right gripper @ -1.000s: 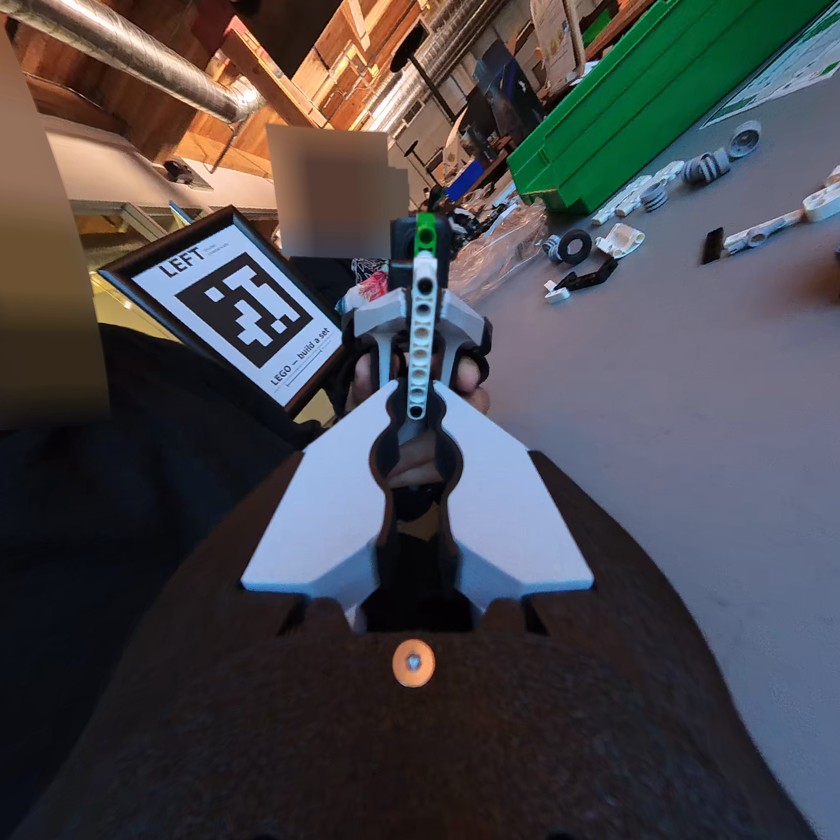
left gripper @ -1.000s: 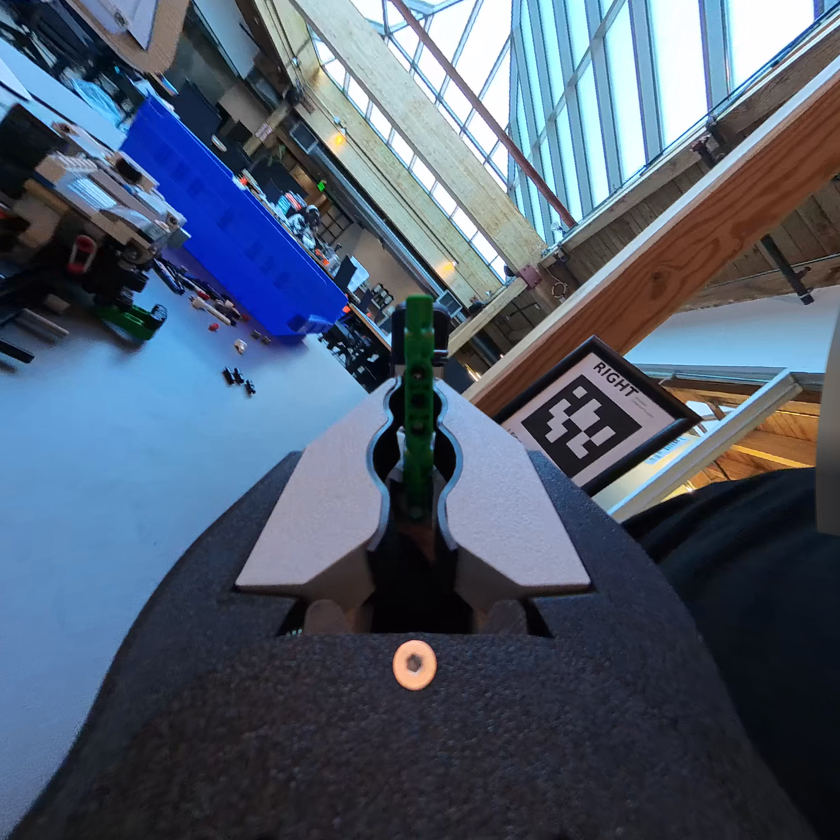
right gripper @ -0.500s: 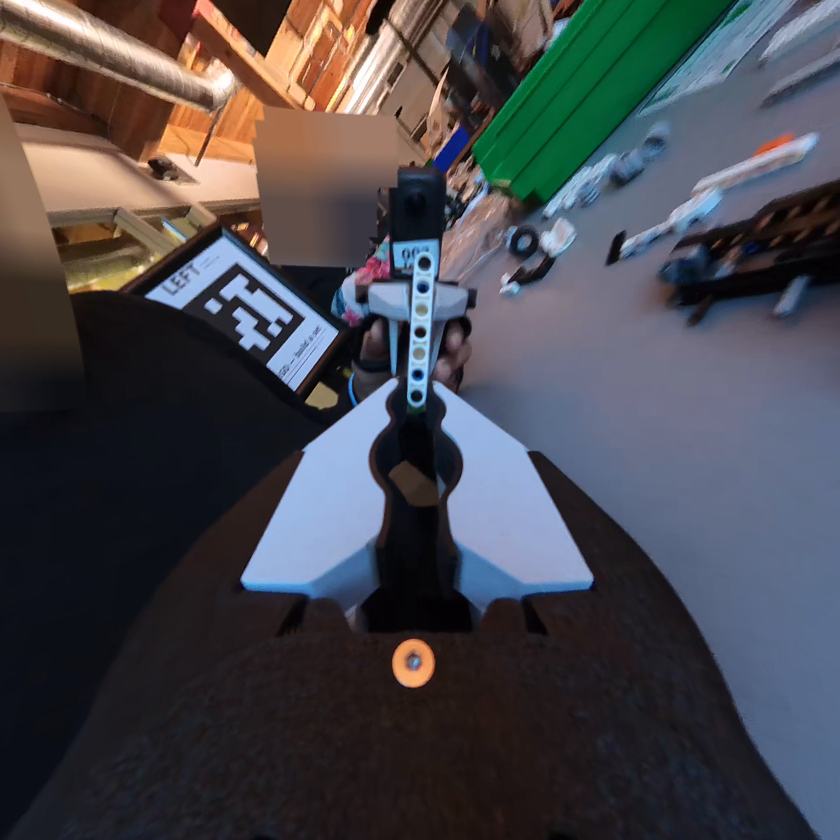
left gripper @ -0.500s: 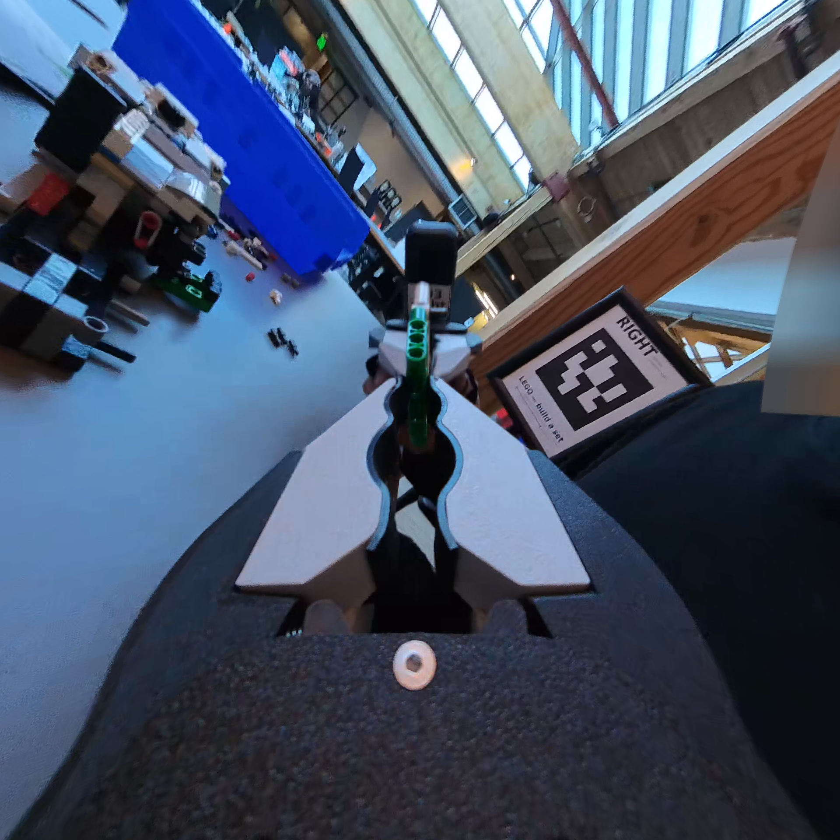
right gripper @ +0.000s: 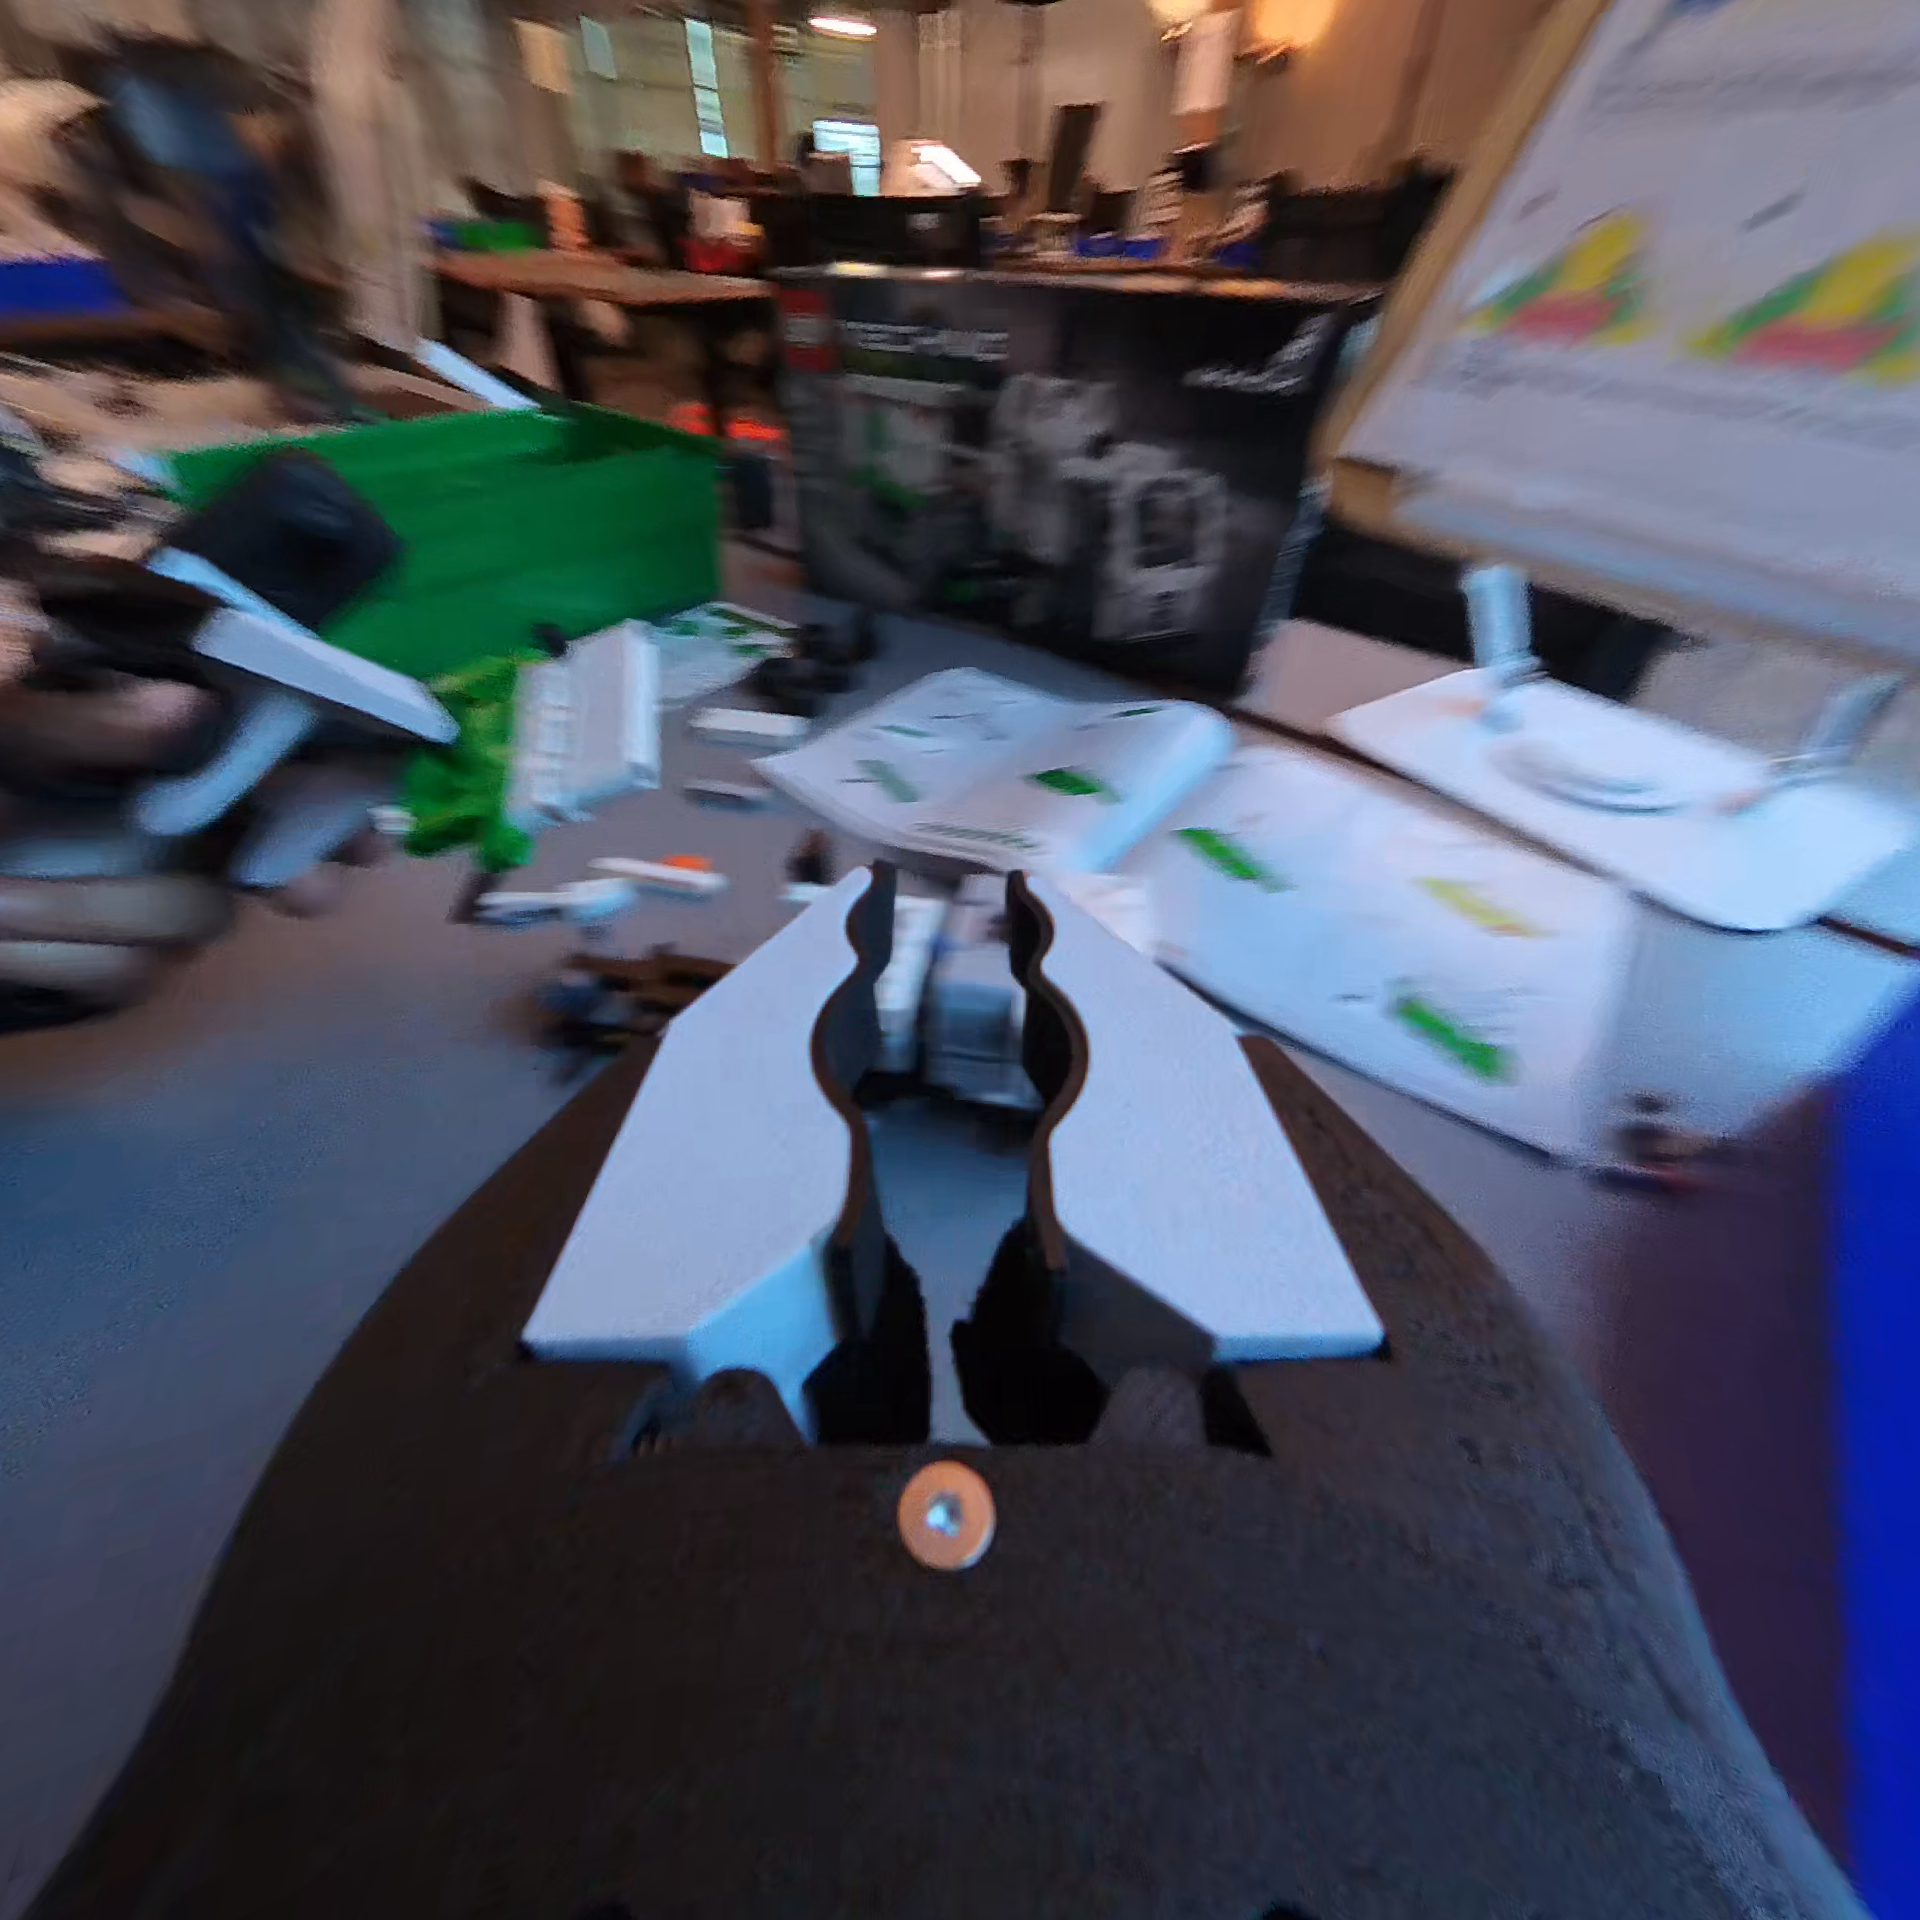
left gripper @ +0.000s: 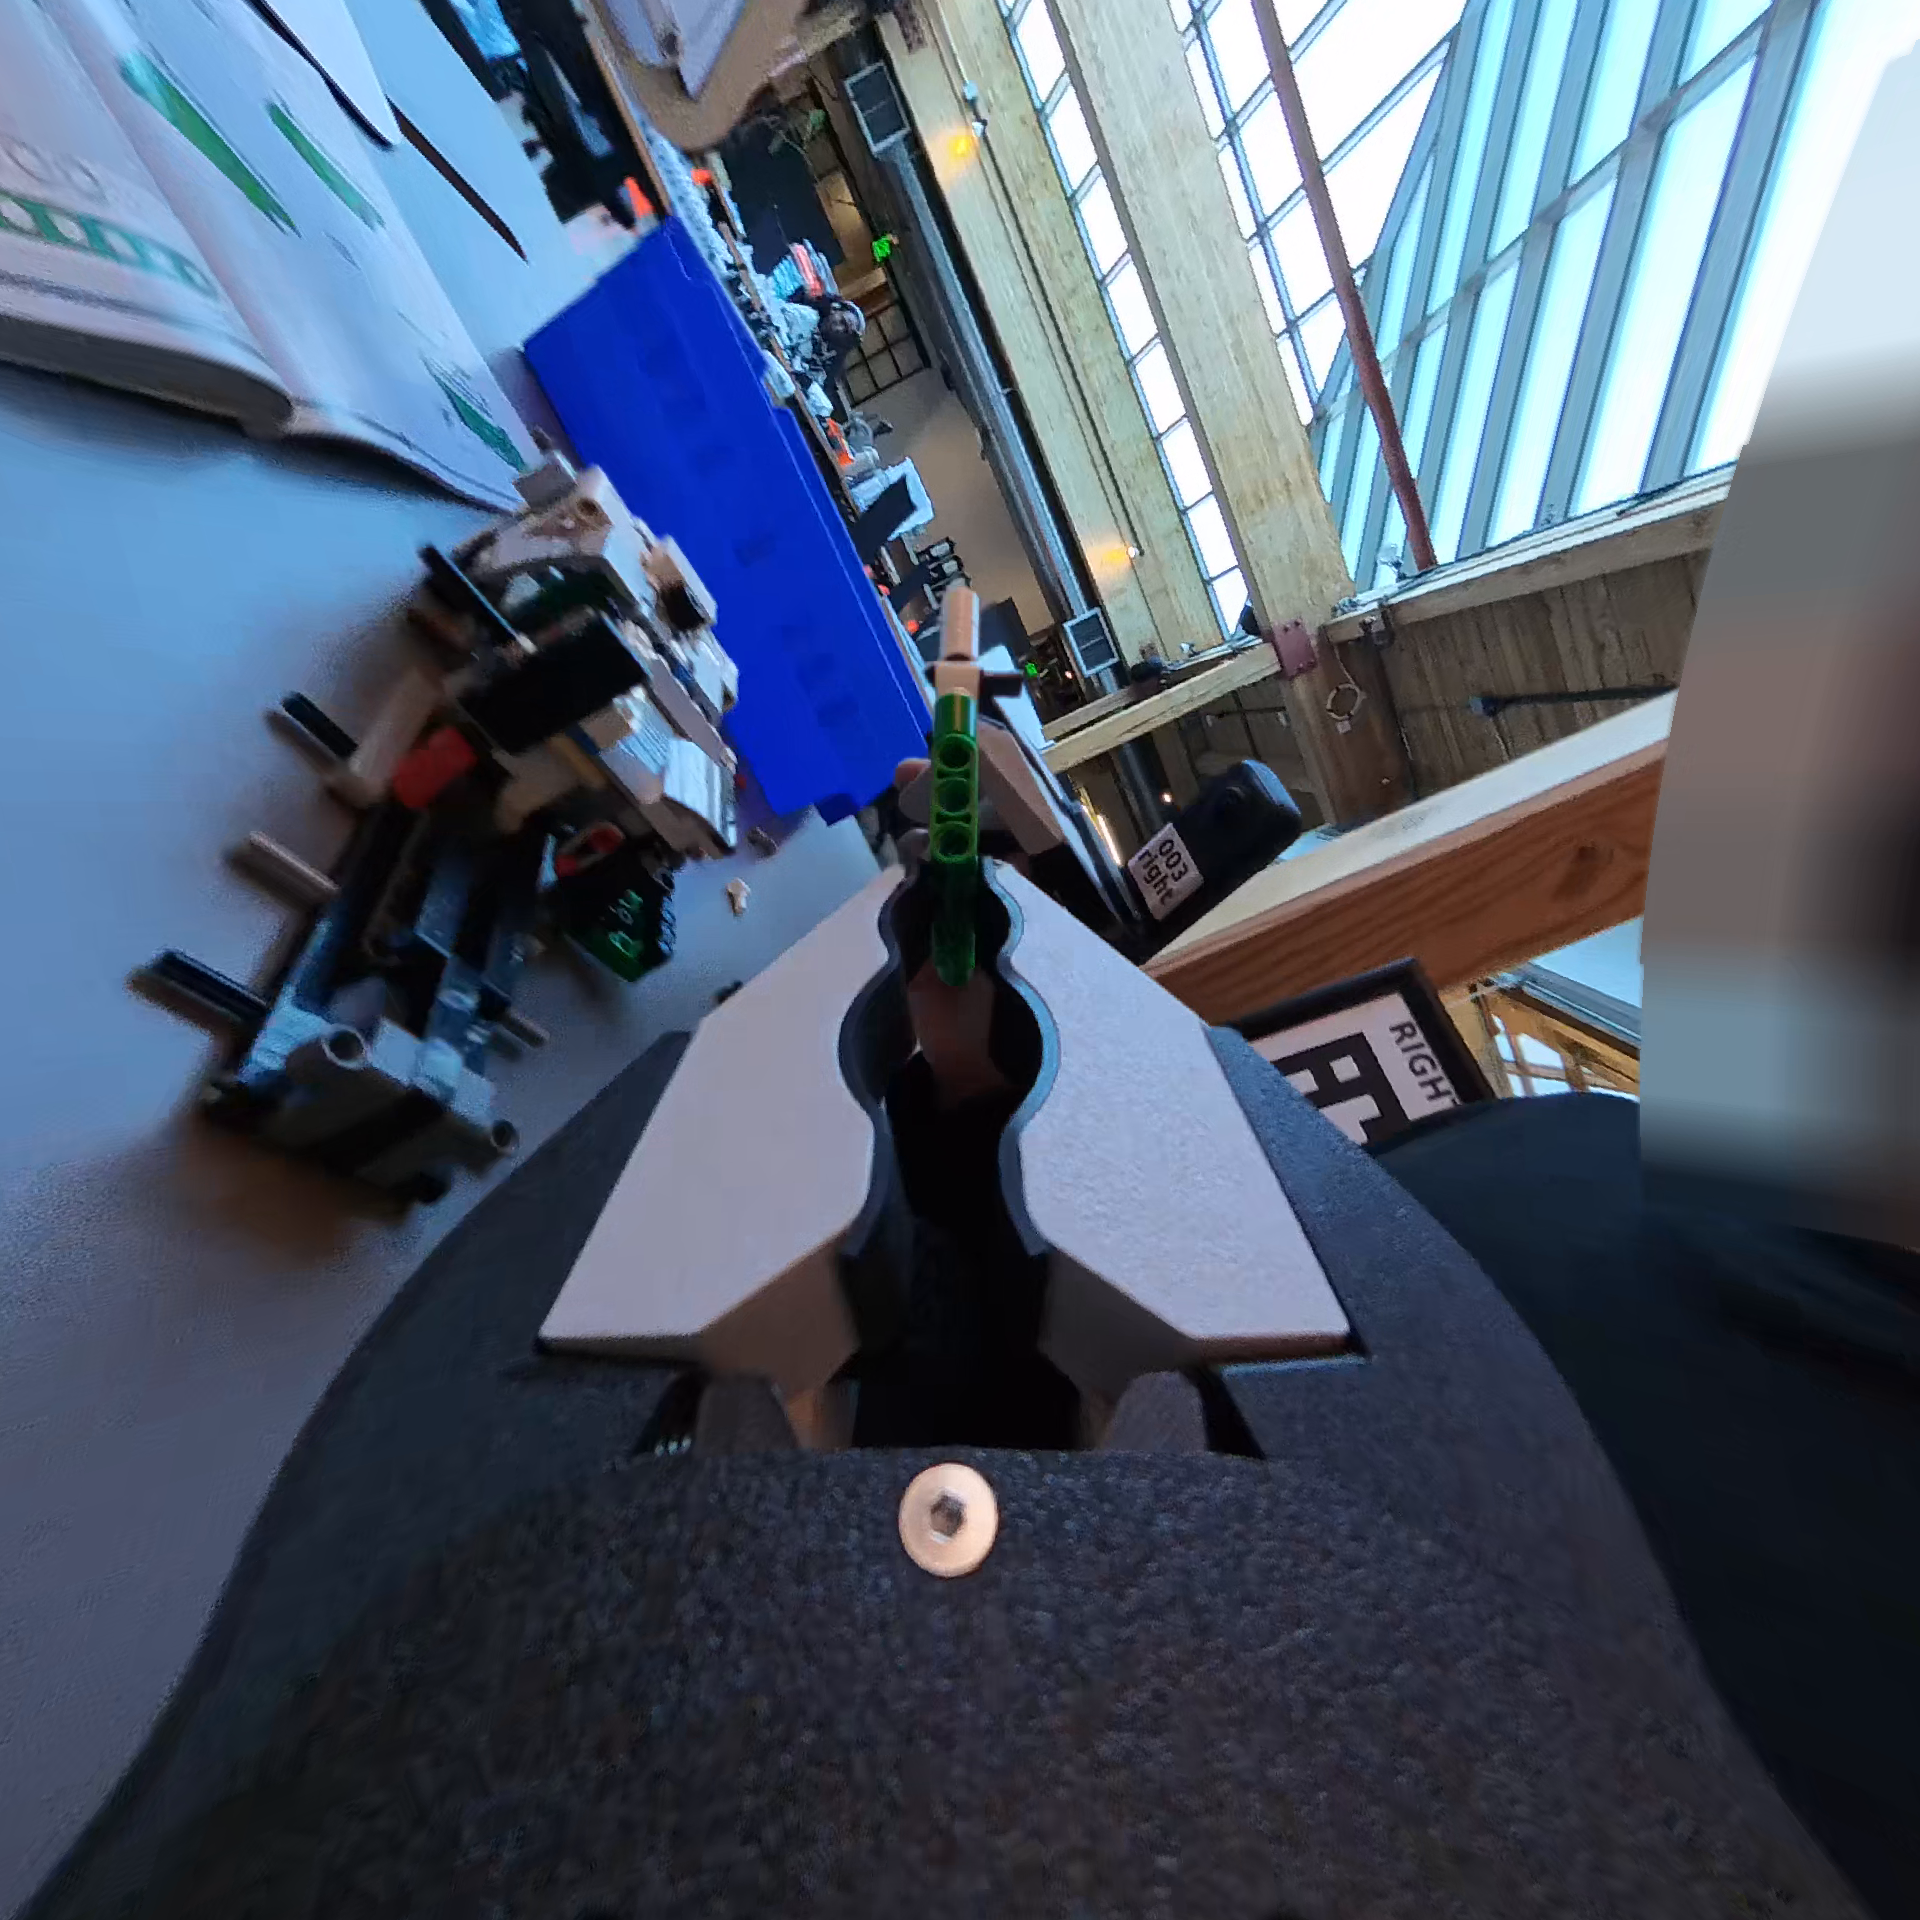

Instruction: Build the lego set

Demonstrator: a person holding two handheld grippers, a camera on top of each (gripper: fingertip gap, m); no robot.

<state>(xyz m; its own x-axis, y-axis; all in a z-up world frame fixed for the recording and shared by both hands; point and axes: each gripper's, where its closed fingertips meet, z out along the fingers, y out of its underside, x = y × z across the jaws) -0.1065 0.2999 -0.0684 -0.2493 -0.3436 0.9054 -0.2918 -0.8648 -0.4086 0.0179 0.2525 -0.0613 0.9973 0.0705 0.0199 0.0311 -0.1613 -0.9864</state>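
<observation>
My left gripper [left gripper: 951, 914] is clamped down on a green beam [left gripper: 954, 831], the kind with a row of holes, pinching its lower end right at the fingertips so most of it sticks out forward. There's a small tan piece [left gripper: 961, 649] at the beam's far tip, though I can't tell if it's attached. The half-built model [left gripper: 499, 821] sits on the gray table [left gripper: 156, 1299] off to the left, well apart from the beam, with a blue bin [left gripper: 727, 499] behind it.

My right gripper [right gripper: 943, 883] is spread apart with nothing between the fingers. That view is really blurry, but I can make out the instruction booklet [right gripper: 987, 769] ahead, plus a green bin [right gripper: 499, 520].
</observation>
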